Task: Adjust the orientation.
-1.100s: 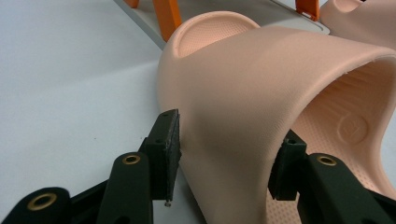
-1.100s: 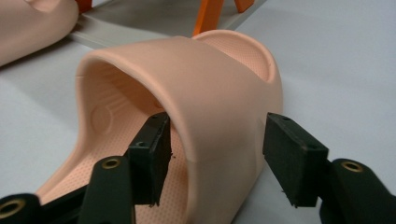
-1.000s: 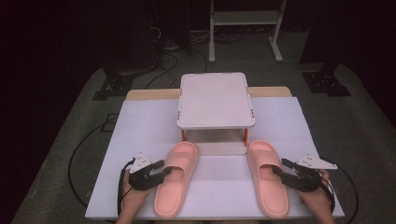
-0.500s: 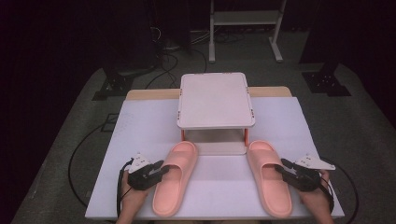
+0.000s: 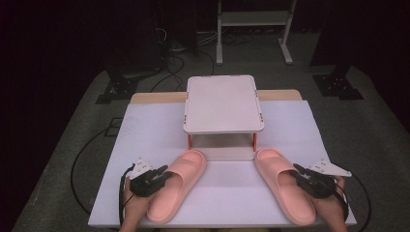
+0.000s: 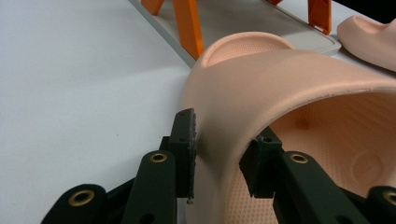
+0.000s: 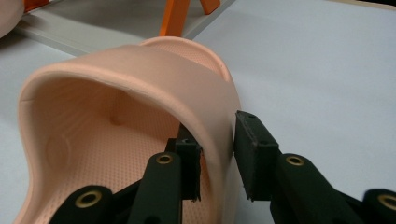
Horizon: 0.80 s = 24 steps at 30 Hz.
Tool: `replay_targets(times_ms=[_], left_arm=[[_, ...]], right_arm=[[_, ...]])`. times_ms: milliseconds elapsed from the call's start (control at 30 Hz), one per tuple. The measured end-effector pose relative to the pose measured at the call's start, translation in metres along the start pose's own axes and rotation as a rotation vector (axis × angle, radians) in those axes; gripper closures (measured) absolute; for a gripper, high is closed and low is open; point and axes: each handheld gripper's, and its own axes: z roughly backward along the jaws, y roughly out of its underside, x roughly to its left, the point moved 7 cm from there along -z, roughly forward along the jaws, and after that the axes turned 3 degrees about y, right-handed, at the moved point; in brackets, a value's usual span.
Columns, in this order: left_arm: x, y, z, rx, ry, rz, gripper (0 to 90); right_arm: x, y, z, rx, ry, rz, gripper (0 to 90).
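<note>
Two pink slippers lie on the white table (image 5: 154, 130), toes toward a small rack. My left gripper (image 5: 164, 173) is at the left slipper (image 5: 186, 166). In the left gripper view my left gripper (image 6: 224, 128) stands with one jaw outside and one inside the strap wall of that slipper (image 6: 289, 79), its pads pressed on it. My right gripper (image 5: 296, 170) is at the right slipper (image 5: 278, 166). In the right gripper view my right gripper (image 7: 217, 133) clamps the strap edge of that slipper (image 7: 140, 74) the same way. Both slippers rest flat on the table.
A white two-level rack (image 5: 222, 104) with orange legs (image 6: 189, 28) stands mid-table just beyond the slipper toes, its low shelf (image 6: 261, 23) near the tabletop. Open white tabletop lies to both sides. Cables trail off the table's left edge onto grey floor.
</note>
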Motion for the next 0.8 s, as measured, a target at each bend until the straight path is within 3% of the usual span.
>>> replay_targets(times_ms=[800], left_arm=[[-0.007,-0.005,0.009,-0.035,0.043,0.008,70.5]], right_arm=[[0.021,-0.009,0.011,-0.042,-0.088,0.009,75.7]])
